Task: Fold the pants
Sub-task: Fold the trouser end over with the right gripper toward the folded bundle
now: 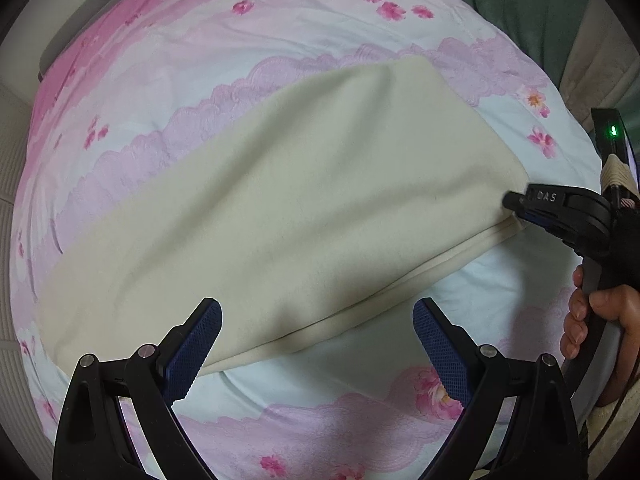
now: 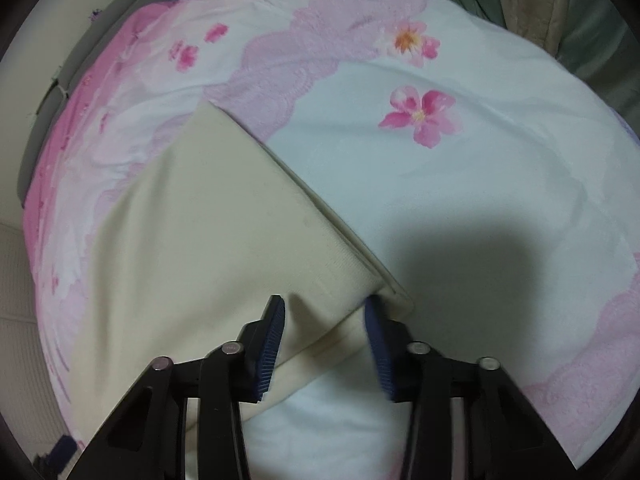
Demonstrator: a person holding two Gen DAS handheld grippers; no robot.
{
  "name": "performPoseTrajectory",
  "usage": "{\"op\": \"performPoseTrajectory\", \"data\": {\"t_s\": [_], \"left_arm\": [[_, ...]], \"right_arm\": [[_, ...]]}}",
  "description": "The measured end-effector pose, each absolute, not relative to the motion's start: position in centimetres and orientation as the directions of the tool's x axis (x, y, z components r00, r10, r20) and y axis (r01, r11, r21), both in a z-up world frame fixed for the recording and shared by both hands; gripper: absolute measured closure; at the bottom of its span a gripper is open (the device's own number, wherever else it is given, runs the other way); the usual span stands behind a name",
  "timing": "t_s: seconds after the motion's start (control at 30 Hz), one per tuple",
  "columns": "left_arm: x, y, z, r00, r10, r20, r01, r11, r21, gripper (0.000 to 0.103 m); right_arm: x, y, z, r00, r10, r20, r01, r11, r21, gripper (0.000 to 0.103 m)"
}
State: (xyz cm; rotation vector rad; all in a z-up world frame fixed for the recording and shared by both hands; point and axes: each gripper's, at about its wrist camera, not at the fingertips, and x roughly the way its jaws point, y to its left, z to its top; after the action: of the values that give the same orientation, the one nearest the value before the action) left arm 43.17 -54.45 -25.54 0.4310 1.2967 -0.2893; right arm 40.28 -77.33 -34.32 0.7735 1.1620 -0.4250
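Observation:
The cream pants (image 1: 280, 216) lie flat and doubled over on the floral bedsheet (image 1: 320, 372), running from lower left to upper right. My left gripper (image 1: 316, 324) is open, hovering just above the near long edge of the pants. My right gripper (image 2: 325, 320) is open, its jaws either side of the pants' near corner (image 2: 384, 284), where the layered hem shows. In the left wrist view the right gripper (image 1: 516, 208) sits at the right end of the pants, held by a hand (image 1: 600, 320).
The pink and pale-blue flowered sheet (image 2: 460, 184) covers the bed. A green blanket (image 1: 500, 0) and beige cloth (image 1: 600, 68) lie at the far right. A grey headboard or wall edge (image 1: 80, 20) runs along the far left.

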Motion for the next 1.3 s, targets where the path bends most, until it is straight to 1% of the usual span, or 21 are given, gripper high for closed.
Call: {"op": "performPoseTrajectory", "data": {"t_s": [0.1, 0.17, 0.23, 0.3, 0.4, 0.6, 0.63, 0.67, 0.7, 0.73, 0.77, 0.8, 0.87, 1.0, 1.2, 1.23, 1.27, 1.3], "left_arm": [[43.4, -54.5, -25.7, 0.239, 0.022, -0.971, 0.438, 0.890, 0.128, 0.005], [43.5, -54.5, -25.5, 0.238, 0.015, -0.971, 0.444, 0.888, 0.122, 0.005], [43.4, -54.7, -25.2, 0.243, 0.009, -0.970, 0.451, 0.884, 0.121, 0.005], [43.5, -54.8, -25.0, 0.246, 0.003, -0.969, 0.451, 0.885, 0.117, 0.005], [43.5, -55.2, -25.1, 0.242, -0.001, -0.970, 0.472, 0.874, 0.117, 0.005], [43.7, -55.3, -25.4, 0.253, 0.000, -0.967, 0.492, 0.861, 0.129, 0.005], [43.8, -55.3, -25.4, 0.254, 0.002, -0.967, 0.494, 0.860, 0.131, 0.005], [43.9, -55.3, -25.5, 0.255, 0.003, -0.967, 0.497, 0.857, 0.134, 0.005], [44.0, -55.3, -25.5, 0.258, 0.005, -0.966, 0.501, 0.854, 0.139, 0.005], [44.2, -55.2, -25.6, 0.260, 0.008, -0.965, 0.506, 0.851, 0.144, 0.005], [44.4, -55.2, -25.6, 0.264, 0.011, -0.965, 0.511, 0.846, 0.150, 0.005], [44.6, -55.1, -25.7, 0.266, 0.013, -0.964, 0.516, 0.842, 0.154, 0.005], [45.1, -55.0, -25.8, 0.266, 0.013, -0.964, 0.535, 0.830, 0.159, 0.005], [46.7, -54.8, -26.0, 0.278, 0.026, -0.960, 0.587, 0.787, 0.191, 0.005], [49.6, -56.0, -26.0, 0.335, 0.022, -0.942, 0.667, 0.700, 0.254, 0.005], [50.0, -56.3, -26.0, 0.339, 0.015, -0.941, 0.677, 0.691, 0.255, 0.005], [50.5, -56.6, -26.0, 0.341, 0.006, -0.940, 0.687, 0.681, 0.254, 0.005], [51.1, -57.0, -25.9, 0.340, -0.007, -0.940, 0.700, 0.670, 0.248, 0.005]], "right_arm": [[40.2, -78.0, -34.8, 0.352, 0.098, -0.931, 0.682, 0.655, 0.326, 0.094], [39.6, -78.4, -33.8, 0.368, 0.091, -0.925, 0.683, 0.649, 0.335, 0.096], [38.5, -78.6, -31.2, 0.420, 0.049, -0.906, 0.666, 0.661, 0.345, 0.097], [38.1, -78.7, -29.7, 0.438, 0.018, -0.899, 0.657, 0.676, 0.333, 0.097], [38.8, -78.9, -30.6, 0.381, 0.017, -0.924, 0.643, 0.714, 0.278, 0.097], [37.8, -79.2, -33.5, 0.332, 0.063, -0.941, 0.680, 0.676, 0.284, 0.097], [37.6, -79.2, -33.7, 0.334, 0.065, -0.940, 0.683, 0.671, 0.289, 0.095], [37.3, -79.1, -33.7, 0.336, 0.061, -0.940, 0.685, 0.670, 0.288, 0.088], [37.2, -79.0, -33.5, 0.336, 0.053, -0.940, 0.685, 0.672, 0.283, 0.074], [36.8, -78.9, -33.0, 0.328, 0.029, -0.944, 0.691, 0.674, 0.261, 0.067], [36.4, -78.8, -32.5, 0.325, -0.001, -0.946, 0.696, 0.678, 0.238, 0.058], [36.1, -78.7, -32.0, 0.328, -0.027, -0.944, 0.695, 0.684, 0.222, 0.055], [35.1, -78.5, -31.1, 0.353, -0.042, -0.935, 0.689, 0.688, 0.230, 0.055], [33.8, -78.5, -31.1, 0.435, 0.040, -0.899, 0.684, 0.635, 0.359, 0.055], [34.6, -78.1, -34.5, 0.501, 0.121, -0.857, 0.703, 0.520, 0.485, 0.054], [34.8, -78.1, -35.2, 0.507, 0.137, -0.851, 0.710, 0.493, 0.503, 0.053], [34.9, -78.0, -35.8, 0.514, 0.153, -0.844, 0.711, 0.474, 0.519, 0.048], [35.1, -78.0, -36.4, 0.517, 0.164, -0.840, 0.712, 0.462, 0.529, 0.045]]}}
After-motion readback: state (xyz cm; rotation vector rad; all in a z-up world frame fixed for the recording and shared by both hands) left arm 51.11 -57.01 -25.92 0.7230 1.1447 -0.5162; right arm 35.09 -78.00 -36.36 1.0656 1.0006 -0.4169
